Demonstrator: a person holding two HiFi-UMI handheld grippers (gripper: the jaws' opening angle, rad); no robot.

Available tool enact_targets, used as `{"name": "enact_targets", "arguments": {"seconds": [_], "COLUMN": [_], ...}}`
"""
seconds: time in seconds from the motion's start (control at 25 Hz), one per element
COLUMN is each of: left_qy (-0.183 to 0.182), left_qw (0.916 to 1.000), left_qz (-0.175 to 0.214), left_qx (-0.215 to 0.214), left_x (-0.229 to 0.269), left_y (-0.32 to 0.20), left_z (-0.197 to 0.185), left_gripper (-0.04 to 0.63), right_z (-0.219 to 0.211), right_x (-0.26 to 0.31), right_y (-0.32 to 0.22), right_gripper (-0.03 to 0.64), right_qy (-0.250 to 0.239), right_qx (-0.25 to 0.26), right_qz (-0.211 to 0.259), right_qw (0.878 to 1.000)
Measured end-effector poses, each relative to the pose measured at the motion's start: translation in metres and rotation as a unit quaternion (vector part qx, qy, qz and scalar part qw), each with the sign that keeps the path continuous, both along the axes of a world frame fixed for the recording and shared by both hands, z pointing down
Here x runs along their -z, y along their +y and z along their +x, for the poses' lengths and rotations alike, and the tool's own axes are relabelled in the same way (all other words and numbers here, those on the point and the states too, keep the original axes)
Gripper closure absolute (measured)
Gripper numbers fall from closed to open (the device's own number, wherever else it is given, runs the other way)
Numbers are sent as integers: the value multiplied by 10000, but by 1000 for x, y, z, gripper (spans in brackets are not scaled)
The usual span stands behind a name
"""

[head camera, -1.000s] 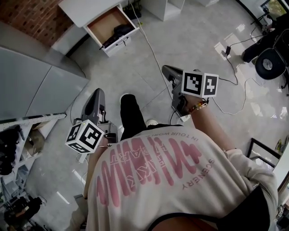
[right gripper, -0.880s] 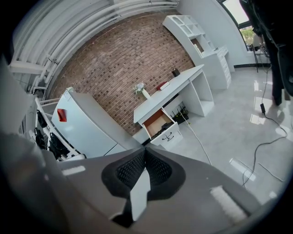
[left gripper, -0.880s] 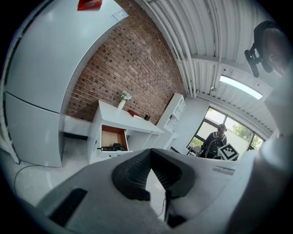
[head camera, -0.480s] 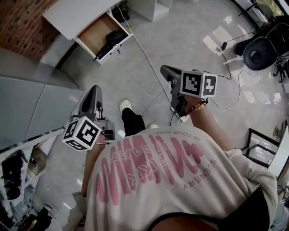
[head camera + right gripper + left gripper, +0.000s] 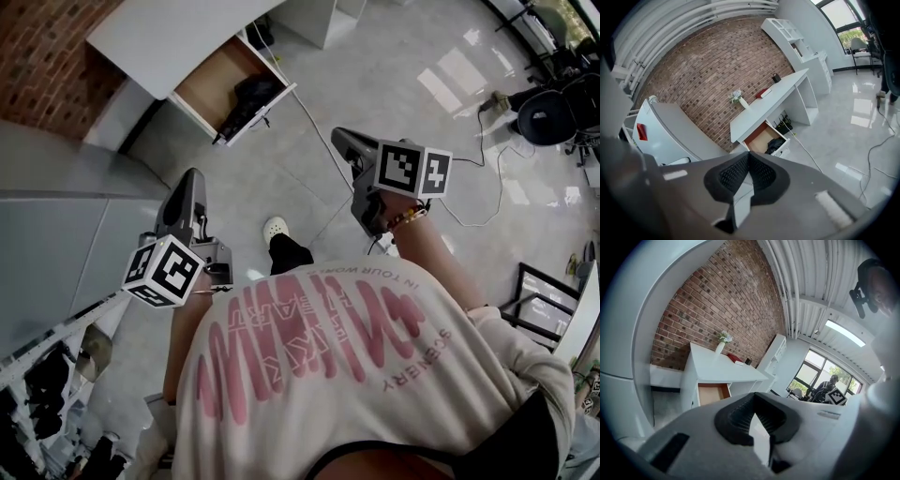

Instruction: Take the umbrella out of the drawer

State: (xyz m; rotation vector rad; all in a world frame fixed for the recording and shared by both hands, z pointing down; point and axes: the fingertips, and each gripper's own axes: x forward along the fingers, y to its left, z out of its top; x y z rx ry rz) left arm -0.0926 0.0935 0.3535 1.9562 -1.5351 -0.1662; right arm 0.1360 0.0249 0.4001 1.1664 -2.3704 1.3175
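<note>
Now, the dark umbrella [image 5: 255, 91] sits inside the open drawer [image 5: 208, 82] under the white counter [image 5: 159, 37]. Its long axis seems to run along the drawer's front panel, and I can't tell its ends apart. Left gripper [image 5: 191, 176] and right gripper [image 5: 339, 139] hang well short of the drawer, jaws closed on nothing. The shirt [image 5: 375, 375] reads "SCENERY".

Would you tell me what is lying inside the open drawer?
A black bundle, likely the umbrella, lies at the drawer's front; its back is hidden under the desk.
</note>
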Motion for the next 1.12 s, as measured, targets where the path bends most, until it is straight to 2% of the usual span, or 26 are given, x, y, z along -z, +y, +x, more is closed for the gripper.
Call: {"name": "enact_targets", "arguments": {"seconds": [0.28,0.56,0.8,1.12], "left_qy": [71,73,200,245], "left_qw": [9996,9990,9990,9993], "left_qz": [-10,102,228,283], "left_qx": [-266,-438,-316,-78], "left_x": [-5,-2,1,1], "left_y": [-35,-53,-57,-55], "left_z": [-35,-64,-76,-98], "left_gripper": [588,588,588,588], "right_z": [-43,-75,-90,-110], "right_x": [-10,-9,-10,-27], "right_y": [-22,-36,-39,-46], "right_gripper": [604,604,604,604], "right_qy": [-13,-306,-334,-675], "right_qx": [-106,-377,-371,-412], "right_qz": [-86,-236,-405,-795], "right_qw": [9999,9985,9979,9937]}}
